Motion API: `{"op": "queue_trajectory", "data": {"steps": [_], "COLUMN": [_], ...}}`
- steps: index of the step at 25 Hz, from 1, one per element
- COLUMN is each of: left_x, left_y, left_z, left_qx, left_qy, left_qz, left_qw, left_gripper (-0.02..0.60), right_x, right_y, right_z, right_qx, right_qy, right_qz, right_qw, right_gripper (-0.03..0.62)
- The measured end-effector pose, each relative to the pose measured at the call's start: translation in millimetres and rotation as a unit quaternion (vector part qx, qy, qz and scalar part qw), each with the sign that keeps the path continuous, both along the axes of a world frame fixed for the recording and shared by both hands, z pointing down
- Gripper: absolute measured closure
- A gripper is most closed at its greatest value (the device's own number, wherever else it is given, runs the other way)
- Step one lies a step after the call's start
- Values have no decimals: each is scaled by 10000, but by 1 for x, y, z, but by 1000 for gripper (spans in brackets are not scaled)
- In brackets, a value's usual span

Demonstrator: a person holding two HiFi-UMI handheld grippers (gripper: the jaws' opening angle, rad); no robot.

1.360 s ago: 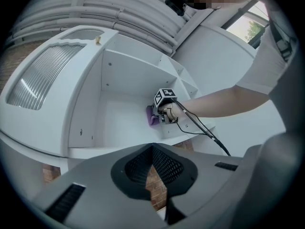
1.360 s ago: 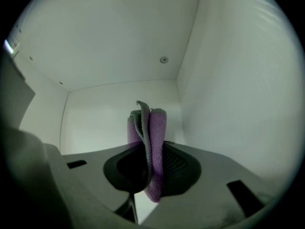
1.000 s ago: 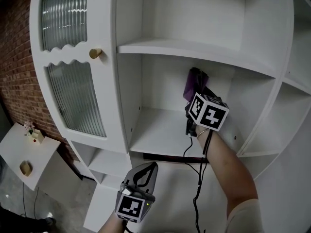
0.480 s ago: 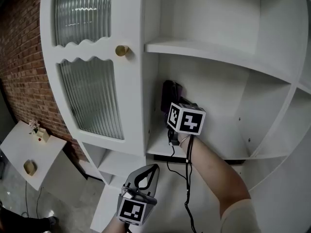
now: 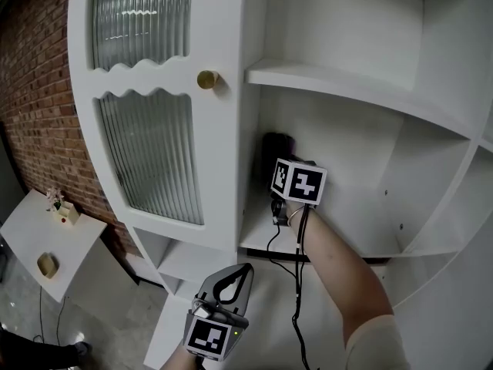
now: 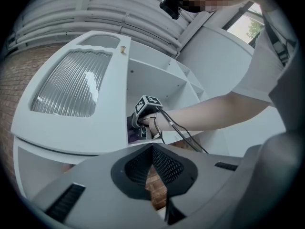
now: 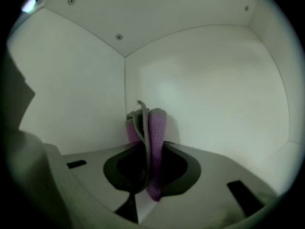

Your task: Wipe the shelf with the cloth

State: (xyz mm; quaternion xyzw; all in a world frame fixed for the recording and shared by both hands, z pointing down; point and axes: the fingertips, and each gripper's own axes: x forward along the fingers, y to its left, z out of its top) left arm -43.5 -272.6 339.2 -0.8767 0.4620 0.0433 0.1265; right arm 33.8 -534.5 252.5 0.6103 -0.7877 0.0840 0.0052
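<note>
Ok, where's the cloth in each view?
Head view: cloth at centre, just above the cube, against the back wall.
Left gripper view: small dark patch mid-frame, left of the cube.
Right gripper view: centre, pinched upright in the right claw.
Shared landmark: the back wall.

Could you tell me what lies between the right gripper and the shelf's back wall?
Only the purple cloth, clamped by the right gripper, as the right gripper view shows.
</note>
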Motion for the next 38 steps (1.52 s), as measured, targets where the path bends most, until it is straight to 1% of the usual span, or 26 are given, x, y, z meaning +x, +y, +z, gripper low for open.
{"op": "queue_trajectory", "data": {"steps": [2, 5, 10, 14, 16, 22, 25, 27, 30, 32, 35, 38], "left_x": [5, 11, 24, 37, 43, 61, 70, 74, 79, 80, 81, 80], "left_y": [1, 3, 5, 6, 7, 13, 16, 17, 18, 18, 17, 18], "left_z": [-2, -8, -12, -7, -4, -3, -2, -2, -2, -1, 0, 1], "left_qx": [-7, -56, -8, -174, -233, -188, -174, -177, -172, -187, -222, -214], "left_qy": [49, 328, 303, 484, 512, 350, 287, 284, 277, 287, 281, 264], "left_qz": [55, 255, 293, 435, 464, 524, 549, 527, 497, 462, 424, 402], "left_qw": [10000, 9991, 9991, 9977, 9973, 9978, 9979, 9980, 9982, 9983, 9985, 9986], "left_gripper": [568, 568, 568, 568, 568, 568, 568, 568, 568, 567, 568, 568], "right_x": [9, 29, 70, 109, 129, 196, 223, 240, 266, 274, 274, 270], "right_y": [0, 1, 5, 12, 15, 27, 33, 36, 44, 46, 46, 49], "right_z": [1, 1, 4, 6, 5, -2, -4, -4, -6, -6, -6, -10], "right_qx": [2, -3, -87, -137, -139, -103, -108, -103, -57, -85, -183, -178], "right_qy": [117, 266, 197, 210, 204, 241, 195, 173, 155, 121, 48, 10], "right_qz": [-7, 33, 200, 437, 583, 1156, 1453, 1719, 2232, 2330, 2279, 2155], "right_qw": [9999, 9996, 9996, 9987, 9980, 9930, 9891, 9849, 9746, 9724, 9735, 9763], "right_gripper": [511, 511, 510, 510, 510, 511, 511, 511, 511, 513, 514, 514]}}
